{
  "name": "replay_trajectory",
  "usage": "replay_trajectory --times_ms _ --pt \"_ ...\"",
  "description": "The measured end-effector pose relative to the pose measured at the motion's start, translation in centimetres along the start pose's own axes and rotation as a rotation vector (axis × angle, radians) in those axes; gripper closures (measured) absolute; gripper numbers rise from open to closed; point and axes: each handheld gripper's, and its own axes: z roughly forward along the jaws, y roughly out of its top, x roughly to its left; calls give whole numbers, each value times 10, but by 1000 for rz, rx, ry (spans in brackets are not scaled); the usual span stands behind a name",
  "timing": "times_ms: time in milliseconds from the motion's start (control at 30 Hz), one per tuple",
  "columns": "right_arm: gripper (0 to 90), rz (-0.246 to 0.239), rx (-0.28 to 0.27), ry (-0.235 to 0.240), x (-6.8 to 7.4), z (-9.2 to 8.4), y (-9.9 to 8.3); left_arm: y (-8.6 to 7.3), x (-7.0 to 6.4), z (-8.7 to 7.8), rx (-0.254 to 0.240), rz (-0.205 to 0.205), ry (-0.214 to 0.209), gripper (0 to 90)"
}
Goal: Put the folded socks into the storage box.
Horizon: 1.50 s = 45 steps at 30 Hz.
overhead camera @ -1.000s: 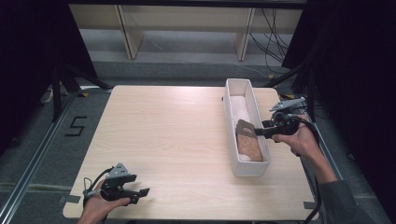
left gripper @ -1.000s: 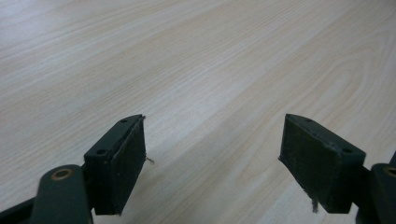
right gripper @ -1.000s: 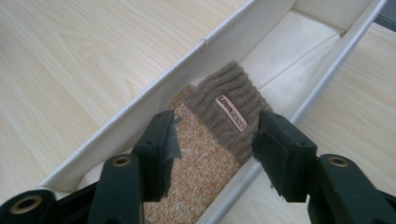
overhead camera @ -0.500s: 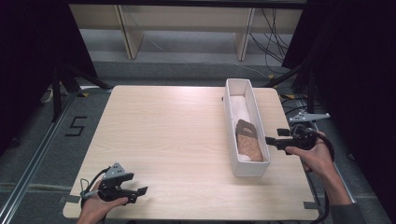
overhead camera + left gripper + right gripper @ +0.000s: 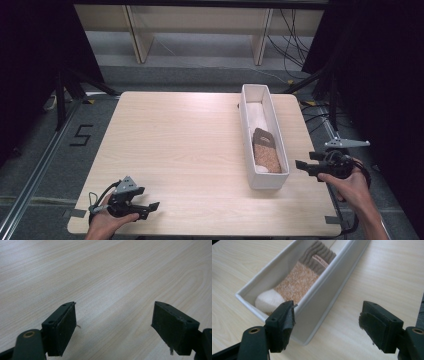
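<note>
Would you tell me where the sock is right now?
In the high view, the sock lies inside the white tray on the table's right side, toe toward the person.

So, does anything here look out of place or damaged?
Nothing stands out. The sock lies flat inside the white box, and the box stands upright on the table, with nothing spilled.

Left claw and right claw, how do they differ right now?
The left claw sits at the table's near left corner over bare wood; the right claw is by the table's right edge beside the white bin holding a sock. The left claw faces right, the right claw faces left toward the bin; its jaws have just been opening, nothing between them. Both are open and empty.
</note>
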Motion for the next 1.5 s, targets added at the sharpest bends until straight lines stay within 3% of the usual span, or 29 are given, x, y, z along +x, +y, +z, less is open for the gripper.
replay_trajectory --times_ms 33,133,233,267,300,333,367,400,433,500,533,567,600,700,767,800,867,967,1033,1100,1233,1267,1300,1333,1367,1433,1467,1500 --pt "273 -15 19 -6 -2 -1 -2 0 0 0 0 1 1 189" --pt "265 19 6 -8 0 1 -12 0 0 0 -2 2 2 189" --pt "256 10 5 -12 0 1 -21 -1 -1 1 -11 -2 2 189" --pt "247 35 16 -9 2 2 -26 -1 -1 1 -6 0 2 189" --pt "246 15 21 -10 1 3 -30 -1 -1 1 -6 1 2 189" --pt "245 44 26 1 3 5 -33 -1 0 1 -4 2 1 189" --pt "241 8 24 -12 2 5 -36 -1 -1 0 -4 2 5 189" --pt "238 37 29 -7 5 6 -40 -1 -1 0 -4 1 6 189" --pt "237 -2 46 -8 4 6 -42 -2 -1 0 0 4 6 189" --pt "237 -9 53 -3 6 8 -48 -2 -1 0 1 4 7 189" --pt "236 33 46 5 10 9 -51 -2 -1 0 2 5 8 189" --pt "235 29 54 2 11 9 -52 -2 -2 1 -2 4 9 189" --pt "235 -14 60 -17 11 9 -55 -3 -2 1 -5 1 12 189" --pt "229 -30 49 -5 15 11 -60 -3 -3 0 1 6 13 189" --pt "224 -22 51 -15 19 12 -63 -3 -3 0 5 9 14 189" --pt "224 18 39 1 24 14 -65 -3 -3 0 6 10 13 189" --pt "223 -56 63 -17 25 15 -68 -3 -3 0 5 8 11 189" --pt "222 -58 80 -28 31 18 -73 -3 -3 1 3 10 11 189" --pt "223 -24 79 -5 36 21 -76 -3 -3 1 4 13 10 189" --pt "223 -87 85 -30 35 24 -80 -3 -3 2 5 20 5 189" --pt "224 -75 88 -17 39 25 -84 -3 -2 1 12 26 6 189" --pt "224 -96 85 -17 39 26 -85 -4 -3 1 12 26 7 189" --pt "224 -87 99 -32 42 25 -85 -4 -2 1 13 26 7 189" --pt "224 -118 91 -33 42 26 -88 -4 -2 1 14 27 7 189" --pt "223 -97 106 -40 44 25 -89 -3 -3 1 19 29 9 189" --pt "223 -92 111 -26 46 25 -92 -3 -3 1 14 27 12 189" --pt "224 -118 101 -33 45 26 -94 -3 -3 1 13 27 11 189" --pt "223 -99 116 -34 47 25 -95 -3 -3 1 13 28 11 189"
